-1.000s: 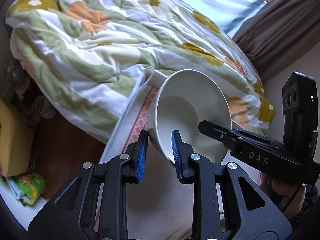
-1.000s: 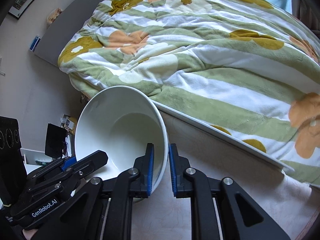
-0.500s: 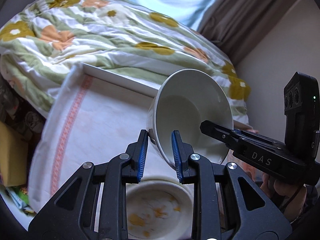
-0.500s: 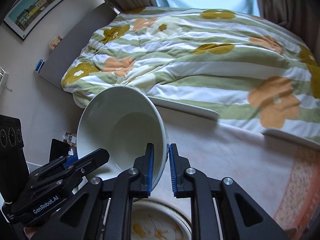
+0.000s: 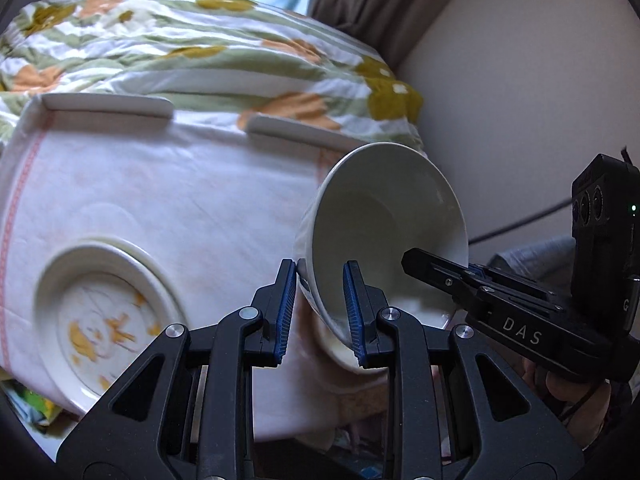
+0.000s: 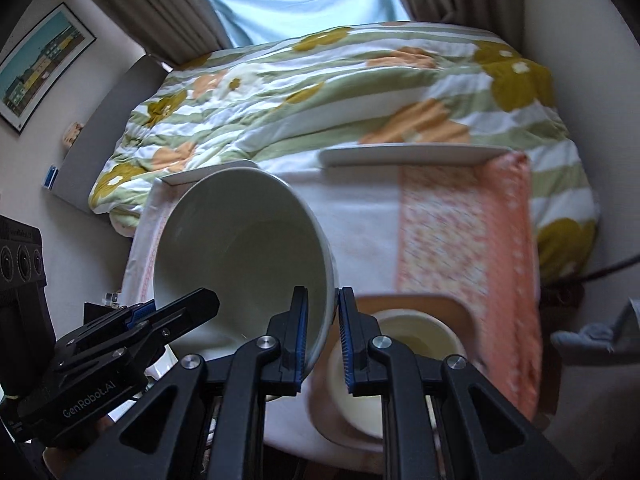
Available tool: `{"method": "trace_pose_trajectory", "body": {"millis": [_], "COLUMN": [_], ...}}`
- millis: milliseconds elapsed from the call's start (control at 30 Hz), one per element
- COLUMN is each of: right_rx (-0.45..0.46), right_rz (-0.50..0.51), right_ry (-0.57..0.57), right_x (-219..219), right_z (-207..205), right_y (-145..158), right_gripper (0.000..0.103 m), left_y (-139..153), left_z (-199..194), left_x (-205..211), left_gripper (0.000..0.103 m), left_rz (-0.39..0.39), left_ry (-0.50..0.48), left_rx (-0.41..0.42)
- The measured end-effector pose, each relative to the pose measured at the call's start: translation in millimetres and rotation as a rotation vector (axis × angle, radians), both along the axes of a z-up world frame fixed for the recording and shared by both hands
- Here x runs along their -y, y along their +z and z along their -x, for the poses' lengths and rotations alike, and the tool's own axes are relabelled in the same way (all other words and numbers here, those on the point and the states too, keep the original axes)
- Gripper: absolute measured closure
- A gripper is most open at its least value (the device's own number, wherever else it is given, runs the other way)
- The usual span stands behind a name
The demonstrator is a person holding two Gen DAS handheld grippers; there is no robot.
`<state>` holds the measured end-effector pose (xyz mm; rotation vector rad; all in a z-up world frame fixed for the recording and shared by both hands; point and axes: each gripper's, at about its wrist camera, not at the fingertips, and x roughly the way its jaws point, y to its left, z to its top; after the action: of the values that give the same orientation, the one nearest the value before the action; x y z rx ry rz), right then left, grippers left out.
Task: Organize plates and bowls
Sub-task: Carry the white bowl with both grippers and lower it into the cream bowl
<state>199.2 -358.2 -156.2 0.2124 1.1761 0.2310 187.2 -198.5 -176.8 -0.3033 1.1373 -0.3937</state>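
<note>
Both grippers hold one large white bowl (image 5: 384, 236) by opposite sides of its rim, above the table. My left gripper (image 5: 320, 312) is shut on its near rim; my right gripper (image 6: 323, 336) is shut on the other side of the bowl (image 6: 240, 256). Each gripper shows in the other's view: the right gripper (image 5: 472, 276) and the left gripper (image 6: 136, 316). A dirty plate with yellow food smears (image 5: 100, 324) lies on the white cloth at the left. A smaller cream bowl (image 6: 404, 356) sits on a wooden tray (image 6: 464, 312) below the held bowl.
The table is covered by a white cloth (image 5: 180, 200) with an orange patterned band (image 6: 464, 240). Two white plates (image 5: 108, 104) (image 6: 412, 154) lie at the far table edge against a bed with a flowered quilt (image 6: 320, 92). A wall stands to the right.
Both grippers have swung right and downward with the bowl. The table, the dirty plate and the cream bowl on its tray have come into view below.
</note>
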Motion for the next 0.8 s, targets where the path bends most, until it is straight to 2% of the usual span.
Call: {"method": "trace_pose_trajectory", "body": {"millis": [200,433,567,800], "right_rx": [-0.042,-0.089,-0.1,-0.107], "right_rz": [0.005,-0.024,-0.014,0.023], "right_ry": [-0.056,-0.104,-0.106,-0.111], "right_x": [37,53,53,53], "right_z": [26,40,41,45], "right_y": [-20,-54,-64,-71], "right_gripper": [0.089,0.089,0.089,0.089], "left_y": [-26,-55,-63,-66], "left_z": [22,22,16,18], "left_x": [42,60,60,76], "left_gripper": [0.081,0.081,0.081,0.081], "left_rz": [-0.037,-0.129,-0.174,-0.279], "left_ry": [-0.07,-0.133,-0.166,-0.241], "left_rx": [-0.057,-0.107,-0.107,-0.046]}}
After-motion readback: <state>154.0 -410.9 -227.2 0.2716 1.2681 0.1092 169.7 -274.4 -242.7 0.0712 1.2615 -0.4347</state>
